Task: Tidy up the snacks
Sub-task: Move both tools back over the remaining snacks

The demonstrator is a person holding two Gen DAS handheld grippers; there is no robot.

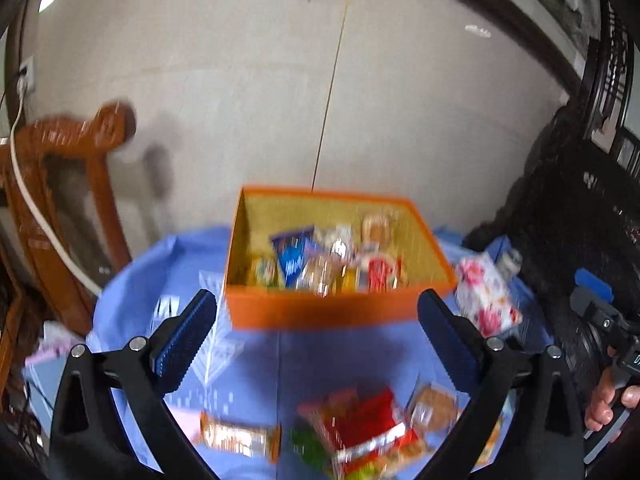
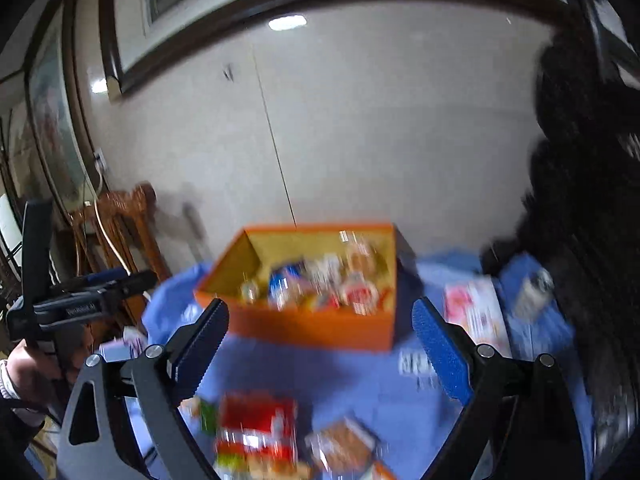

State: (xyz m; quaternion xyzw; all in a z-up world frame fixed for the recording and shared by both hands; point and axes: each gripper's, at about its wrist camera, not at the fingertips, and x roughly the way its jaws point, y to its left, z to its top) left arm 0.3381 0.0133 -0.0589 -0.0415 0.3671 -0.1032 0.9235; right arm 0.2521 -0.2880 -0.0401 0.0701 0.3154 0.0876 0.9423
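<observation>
Blue cloth (image 1: 260, 364) covers your table and takes up most of the lower half in both views; both frames are motion-blurred, so labels are unreadable. Orange box (image 1: 320, 312) sits on the cloth toward the far side, near the pale wall (image 1: 240, 100), open top, yellow lining, with a pile of mixed snack packs (image 1: 320, 268) lying in its near half. From the right wrist view the same box (image 2: 312, 328) is ahead and slightly left of centre. Carved wooden chair (image 1: 52, 168) stands off the table's left edge with a white cable (image 1: 28, 196) draped across it. Floral pink-and-white pack (image 1: 486, 300) lies on the cloth just beside the box's right wall, outside it. Loose snacks are still on the cloth at your near edge: a red packet (image 1: 368, 428) with green at its side, a brown biscuit pack (image 1: 436, 404) just right of it, and an orange-and-white bar (image 1: 240, 438) to its left, all outside the box. Your left gripper (image 1: 316, 340) is spread wide, holding nothing, hovering above the cloth between the box's front wall and the loose snacks. Your right gripper (image 2: 320, 348) is also spread wide with nothing between the pads, hovering in front of the box with the red packet (image 2: 256, 428) below it. Your right hand (image 1: 608, 396) shows at the left view's right edge on the handle.
</observation>
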